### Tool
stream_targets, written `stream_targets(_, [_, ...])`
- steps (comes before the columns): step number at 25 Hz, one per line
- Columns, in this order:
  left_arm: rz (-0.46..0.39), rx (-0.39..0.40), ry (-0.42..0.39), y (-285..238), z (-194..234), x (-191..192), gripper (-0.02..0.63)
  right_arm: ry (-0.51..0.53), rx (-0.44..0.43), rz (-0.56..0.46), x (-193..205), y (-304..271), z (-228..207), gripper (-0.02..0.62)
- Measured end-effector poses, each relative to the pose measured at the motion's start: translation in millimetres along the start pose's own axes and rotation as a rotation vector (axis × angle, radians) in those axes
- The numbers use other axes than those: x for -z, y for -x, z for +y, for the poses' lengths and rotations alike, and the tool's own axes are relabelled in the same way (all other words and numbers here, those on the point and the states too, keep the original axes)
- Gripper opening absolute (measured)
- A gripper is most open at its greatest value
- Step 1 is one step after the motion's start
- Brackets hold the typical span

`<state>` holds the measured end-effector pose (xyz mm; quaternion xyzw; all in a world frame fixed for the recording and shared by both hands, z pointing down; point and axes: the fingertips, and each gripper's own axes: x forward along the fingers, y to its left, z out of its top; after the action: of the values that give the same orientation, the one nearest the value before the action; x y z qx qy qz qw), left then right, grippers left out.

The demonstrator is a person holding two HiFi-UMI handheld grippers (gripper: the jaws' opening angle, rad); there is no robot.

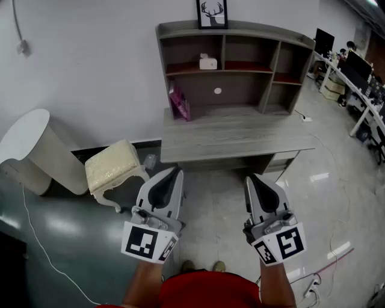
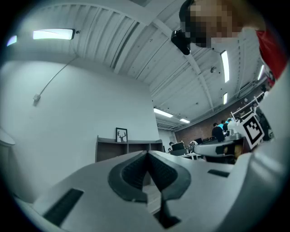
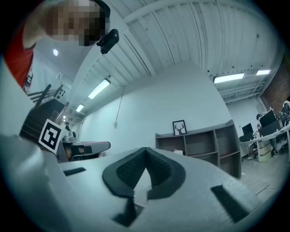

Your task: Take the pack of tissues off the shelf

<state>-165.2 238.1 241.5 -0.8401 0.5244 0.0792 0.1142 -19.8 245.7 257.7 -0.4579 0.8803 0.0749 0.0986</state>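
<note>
A person stands back from a grey desk with a shelf unit (image 1: pixel 289 45) built on top, seen from above. The pack of tissues (image 1: pixel 208 62), small and white, sits on the upper shelf board in the left compartment, close to the divider on its right. A framed deer picture (image 1: pixel 212 13) stands on the unit's top, above it.

The left hand-held gripper (image 1: pixel 175 171) and the right hand-held gripper (image 1: pixel 252 178) are both low in the foreground, well apart from the shelf. Each has its jaws pressed together with nothing between them.

The pack is probably light, soft and easily crushed, so a gentle pinch across its body or its short ends seems best.

The compartment is boxed in by a side wall, the divider and the roof board, so the way in is straight from the front. Below it, a pink bag (image 1: pixel 179 102) leans at the back left of the tabletop (image 1: pixel 240 135). A cream stool (image 1: pixel 114 165) stands on the floor just left of the desk.
</note>
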Motion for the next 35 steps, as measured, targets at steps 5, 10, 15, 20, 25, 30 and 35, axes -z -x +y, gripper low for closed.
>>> stream_targets(5, [0.004,-0.005,-0.001,-6,-10,0,0.008,-0.037,-0.021,-0.008,0,5,-9,0.005])
stream_targets(10, [0.015,-0.010,-0.009,-15,-24,1,0.008,-0.055,-0.029,-0.006,3,11,-23,0.005])
stream_targets(15, [0.024,-0.029,-0.006,-29,-43,5,0.008,-0.072,-0.045,-0.009,6,25,-45,0.005])
stream_targets(20, [0.030,-0.065,-0.016,-47,-58,11,0.009,-0.079,-0.047,-0.014,12,39,-74,0.005])
stream_targets(25, [0.043,-0.066,-0.011,-66,-66,13,0.008,-0.086,-0.031,-0.024,12,43,-98,0.005])
stream_targets(30, [0.036,-0.074,0.001,-96,-55,15,0.009,-0.074,-0.036,-0.027,13,23,-117,0.005])
stream_targets(35, [0.022,-0.061,0.018,-140,-34,38,0.009,-0.057,-0.022,-0.003,34,-14,-142,0.005])
